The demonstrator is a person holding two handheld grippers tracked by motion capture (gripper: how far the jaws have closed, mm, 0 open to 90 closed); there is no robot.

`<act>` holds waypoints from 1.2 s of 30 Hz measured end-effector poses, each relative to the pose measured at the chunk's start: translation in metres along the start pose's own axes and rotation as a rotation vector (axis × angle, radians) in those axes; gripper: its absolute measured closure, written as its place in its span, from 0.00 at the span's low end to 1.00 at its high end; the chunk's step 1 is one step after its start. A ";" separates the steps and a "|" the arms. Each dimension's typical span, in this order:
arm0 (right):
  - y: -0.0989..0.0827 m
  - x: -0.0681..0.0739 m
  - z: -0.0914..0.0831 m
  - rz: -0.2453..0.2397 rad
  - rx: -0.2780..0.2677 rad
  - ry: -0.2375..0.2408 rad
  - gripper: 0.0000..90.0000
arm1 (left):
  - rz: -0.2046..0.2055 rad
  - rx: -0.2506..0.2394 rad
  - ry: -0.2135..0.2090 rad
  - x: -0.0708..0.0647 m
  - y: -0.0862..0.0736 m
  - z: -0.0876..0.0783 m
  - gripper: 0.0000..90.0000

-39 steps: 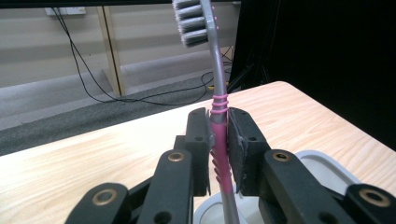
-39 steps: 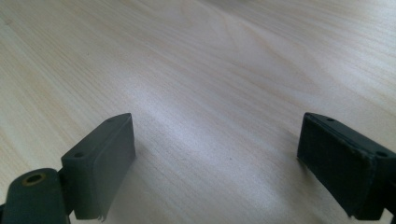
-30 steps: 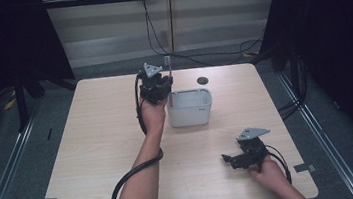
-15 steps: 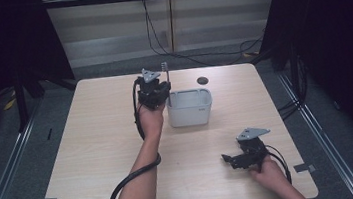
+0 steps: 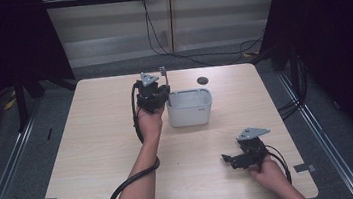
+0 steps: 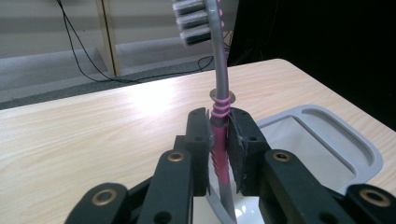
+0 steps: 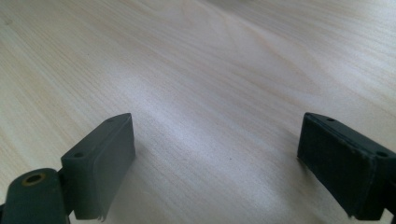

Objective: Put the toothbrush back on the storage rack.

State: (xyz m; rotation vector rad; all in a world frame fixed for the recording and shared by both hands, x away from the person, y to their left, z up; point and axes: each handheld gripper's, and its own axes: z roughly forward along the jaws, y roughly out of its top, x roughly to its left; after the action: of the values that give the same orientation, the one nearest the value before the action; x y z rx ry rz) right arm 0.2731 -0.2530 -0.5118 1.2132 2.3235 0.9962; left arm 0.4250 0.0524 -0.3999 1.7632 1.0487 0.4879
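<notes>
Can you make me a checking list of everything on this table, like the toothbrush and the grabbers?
Surface: light wooden table, looks clean and dry.
Job's things: pink and grey toothbrush, upright, bristles on top; white tub near the far middle of the table, beside the toothbrush.
Clutter: small dark round thing behind the tub; too small to tell what it is.
Grippers: left gripper shut on the toothbrush handle, at the tub's left edge; right gripper open, with nothing between its jaws, low over the table's near right part.
Cables: black cable trailing along the left forearm; cables on the floor behind.
Surroundings: dark curtains at both sides.
</notes>
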 end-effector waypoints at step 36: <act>0.000 0.000 0.000 0.001 0.000 0.000 0.12 | 0.035 0.050 -0.024 -0.012 -0.018 -0.002 0.87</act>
State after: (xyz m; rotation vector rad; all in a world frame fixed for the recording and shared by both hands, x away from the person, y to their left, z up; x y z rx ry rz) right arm 0.2730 -0.2529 -0.5118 1.2143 2.3230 0.9966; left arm 0.4096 0.0461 -0.4136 1.8299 1.0229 0.4639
